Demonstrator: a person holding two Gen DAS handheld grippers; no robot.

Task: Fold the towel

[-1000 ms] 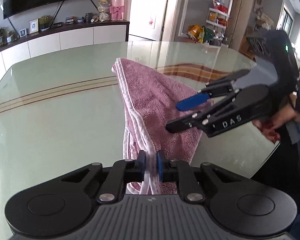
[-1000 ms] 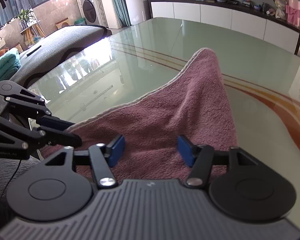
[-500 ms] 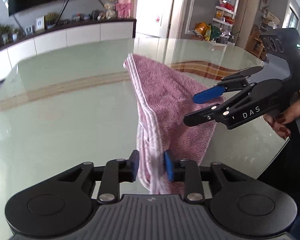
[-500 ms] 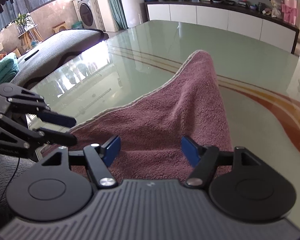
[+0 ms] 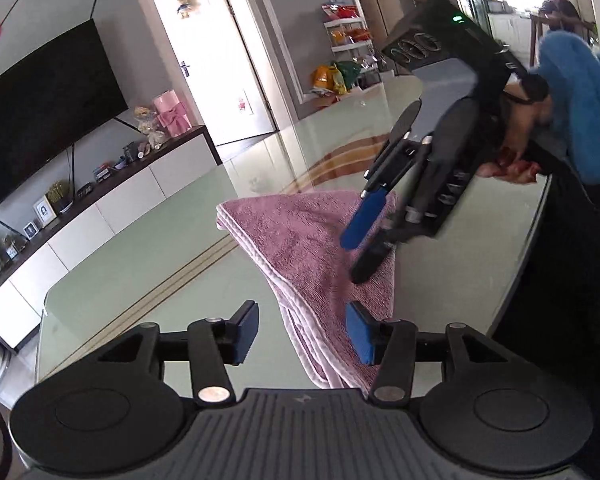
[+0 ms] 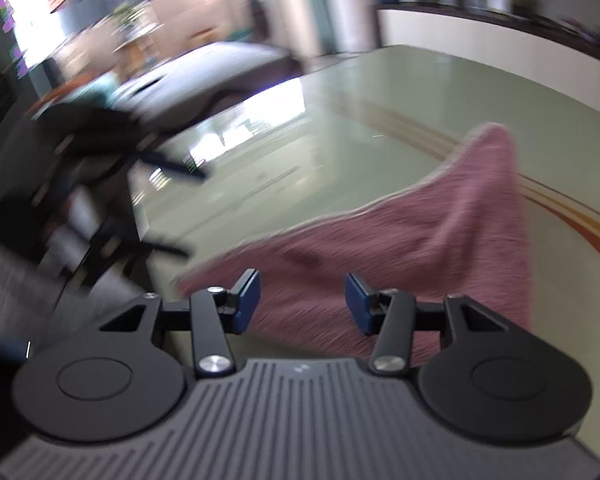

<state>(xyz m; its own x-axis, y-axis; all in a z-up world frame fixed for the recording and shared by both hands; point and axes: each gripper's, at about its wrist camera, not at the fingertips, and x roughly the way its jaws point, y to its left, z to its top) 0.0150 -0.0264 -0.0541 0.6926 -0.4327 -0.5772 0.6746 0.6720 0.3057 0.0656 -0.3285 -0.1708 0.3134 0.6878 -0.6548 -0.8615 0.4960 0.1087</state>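
Now left wrist: left gripper (image 5: 302, 332) jaws apart, towel (image 5: 312, 248) folded near table (image 5: 160, 260) right edge; right gripper (image 5: 366, 248) apart above it. Right wrist, blurred: towel loose; smooth flat before next fold.

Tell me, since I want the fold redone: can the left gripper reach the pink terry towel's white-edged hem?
Probably yes: the left gripper is open with the hem between its pads, nothing blocking.
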